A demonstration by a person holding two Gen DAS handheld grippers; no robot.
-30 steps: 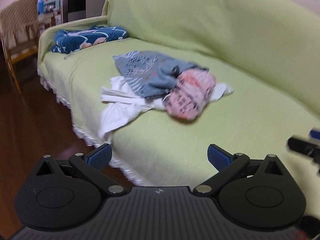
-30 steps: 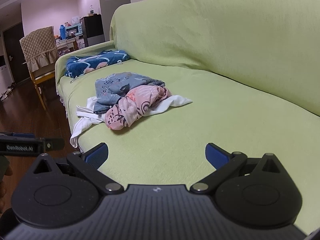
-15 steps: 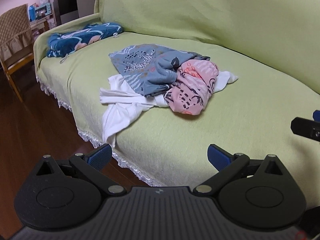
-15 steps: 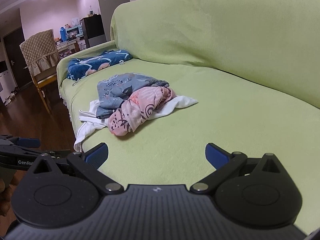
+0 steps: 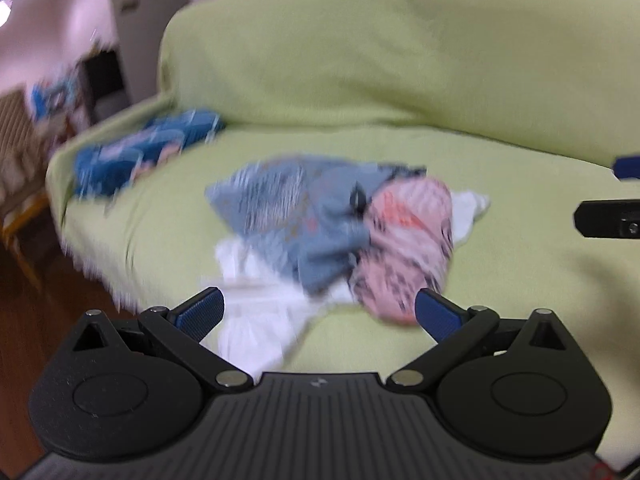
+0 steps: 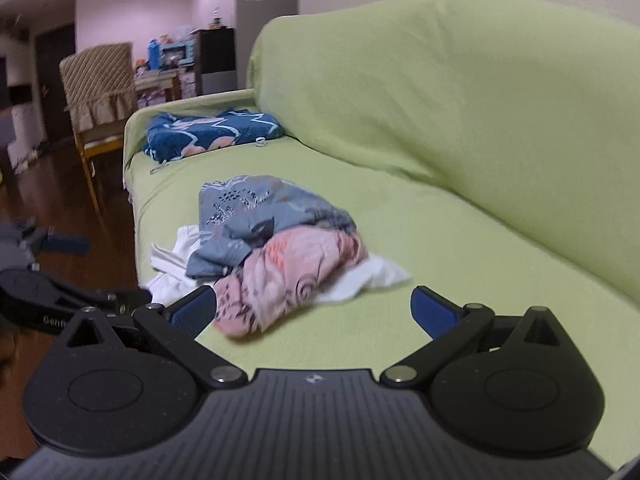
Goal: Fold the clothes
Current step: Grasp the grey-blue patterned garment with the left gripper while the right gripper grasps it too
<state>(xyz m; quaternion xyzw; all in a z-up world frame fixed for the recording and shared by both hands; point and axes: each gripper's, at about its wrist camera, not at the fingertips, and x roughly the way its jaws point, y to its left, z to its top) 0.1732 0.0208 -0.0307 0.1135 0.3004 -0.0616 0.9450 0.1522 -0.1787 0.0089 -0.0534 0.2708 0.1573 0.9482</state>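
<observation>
Closing in on the heap of clothes (image 6: 272, 248) mid-seat on the green sofa (image 6: 460, 240), nothing gripped. Left gripper (image 5: 318, 312) low at the sofa's front edge, blue fingers (image 5: 200, 312) spread wide, empty, view smeared with motion blur. Right gripper (image 6: 312, 308) alongside, fingers (image 6: 432, 312) likewise wide apart and empty, pile just ahead. On the pile: grey-blue patterned garment (image 6: 256, 208) on top, pink printed piece (image 6: 292, 276) bunched against it at the near side, white garment (image 6: 172, 264) underneath, trailing toward the seat edge. Separate blue floral cloth (image 6: 208, 136) far back by the armrest, well apart. Judging by this, approach step only, no folding begun. Next move likely: picking one garment off the top, pinching a single layer, lifting it clear to bare sofa for spreading. Risk: tangled layers coming up together.
</observation>
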